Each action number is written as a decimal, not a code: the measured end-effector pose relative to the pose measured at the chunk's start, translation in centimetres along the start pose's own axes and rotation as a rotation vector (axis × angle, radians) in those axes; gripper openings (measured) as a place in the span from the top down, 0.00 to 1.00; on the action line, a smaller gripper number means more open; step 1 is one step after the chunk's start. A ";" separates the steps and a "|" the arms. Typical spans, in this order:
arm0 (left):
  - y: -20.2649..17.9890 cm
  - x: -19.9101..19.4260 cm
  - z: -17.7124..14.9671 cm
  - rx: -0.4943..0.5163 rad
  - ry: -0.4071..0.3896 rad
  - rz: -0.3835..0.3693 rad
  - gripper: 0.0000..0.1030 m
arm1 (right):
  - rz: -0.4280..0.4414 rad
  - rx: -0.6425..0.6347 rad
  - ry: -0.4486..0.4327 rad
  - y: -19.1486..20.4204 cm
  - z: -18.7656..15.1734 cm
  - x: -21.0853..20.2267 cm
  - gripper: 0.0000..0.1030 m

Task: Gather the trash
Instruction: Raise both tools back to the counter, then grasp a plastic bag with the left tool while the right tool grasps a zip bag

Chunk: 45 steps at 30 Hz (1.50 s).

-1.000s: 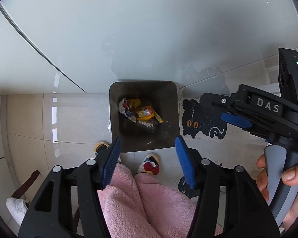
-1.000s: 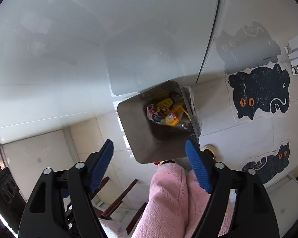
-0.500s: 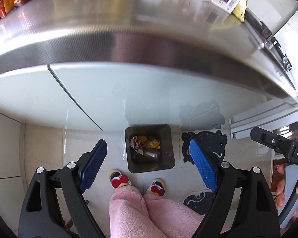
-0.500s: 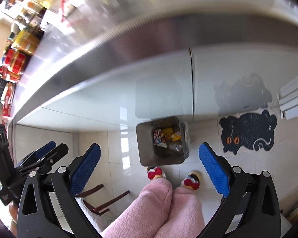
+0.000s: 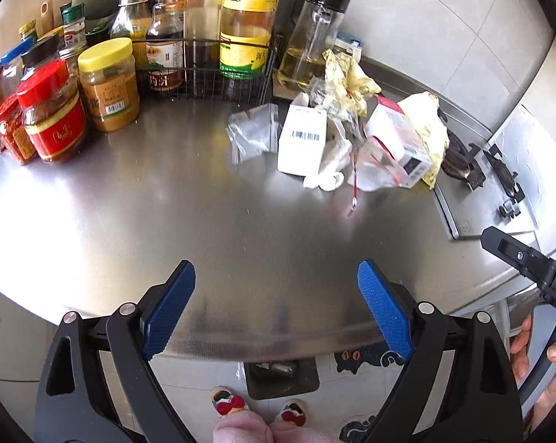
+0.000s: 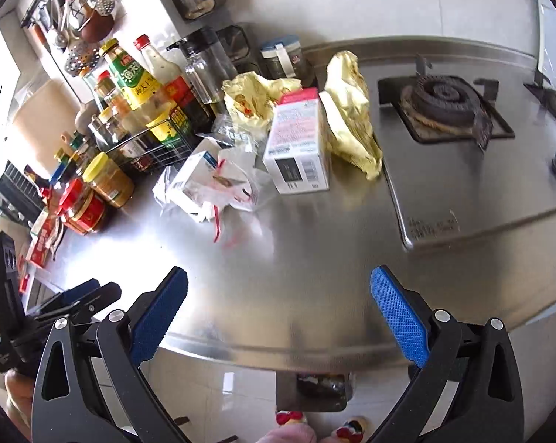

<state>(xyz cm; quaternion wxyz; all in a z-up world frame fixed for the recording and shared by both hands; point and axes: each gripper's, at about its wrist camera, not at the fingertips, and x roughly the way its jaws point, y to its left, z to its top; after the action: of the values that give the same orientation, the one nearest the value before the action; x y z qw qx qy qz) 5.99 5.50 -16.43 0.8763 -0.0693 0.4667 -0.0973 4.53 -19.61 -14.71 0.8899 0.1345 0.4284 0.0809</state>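
Observation:
A heap of trash lies on the steel counter [image 5: 167, 221]: a white box with a barcode [image 5: 303, 140], a pink-and-white carton [image 5: 398, 140] [image 6: 298, 140], yellow crumpled wrappers [image 5: 346, 74] [image 6: 351, 110], clear plastic bags [image 5: 253, 133] and a white crumpled tissue [image 6: 204, 188]. My left gripper [image 5: 276, 310] is open and empty, over the counter's front edge, well short of the heap. My right gripper [image 6: 278, 317] is also open and empty, near the front edge. The grey bin [image 5: 281, 376] [image 6: 314, 387] stands on the floor below the counter edge, mostly hidden.
Sauce jars and bottles [image 5: 104, 85] and a wire rack [image 5: 204, 74] stand at the back left. A glass pitcher [image 5: 311, 37] stands behind the heap. The gas hob [image 6: 447, 107] is on the right. Cat-shaped mats [image 5: 362, 358] lie on the floor.
Both grippers have risen from over the bin on the floor to counter height, and now face the trash heap. Both stay open and empty.

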 end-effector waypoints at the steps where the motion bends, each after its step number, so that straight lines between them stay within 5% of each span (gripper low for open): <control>1: 0.4 0.3 0.8 -0.007 -0.005 0.004 0.14 | -0.003 -0.016 -0.007 0.4 0.5 0.4 0.06; 7: 1.6 2.3 5.6 -0.019 -0.014 0.001 0.12 | -0.011 -0.118 0.009 2.5 2.3 3.6 0.23; 15: 2.1 6.2 10.1 -0.013 0.026 -0.020 0.13 | -0.037 -0.181 -0.002 4.1 3.4 6.8 0.32; 23: 3.7 10.4 11.4 -0.030 0.115 -0.034 0.32 | -0.041 -0.181 0.027 4.8 3.5 9.2 0.43; 27: 3.9 11.6 11.6 -0.022 0.134 -0.050 0.35 | -0.037 -0.167 0.061 4.7 3.5 10.4 0.60; 31: 3.8 12.4 11.8 -0.016 0.142 -0.076 0.36 | -0.040 -0.165 0.061 4.8 3.6 10.8 0.66; 35: 3.5 13.4 11.9 -0.005 0.160 -0.088 0.48 | -0.037 -0.145 0.071 4.6 3.9 11.4 0.84; 45: 2.5 12.9 12.4 0.021 0.128 -0.119 0.69 | -0.031 -0.100 0.029 3.6 4.3 10.5 0.95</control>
<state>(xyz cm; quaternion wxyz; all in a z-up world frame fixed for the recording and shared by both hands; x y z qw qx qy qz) 23.57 5.24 -20.48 0.8380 -0.0815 0.5157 -0.1584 14.29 -14.17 -18.83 0.8903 0.0819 0.4387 0.0904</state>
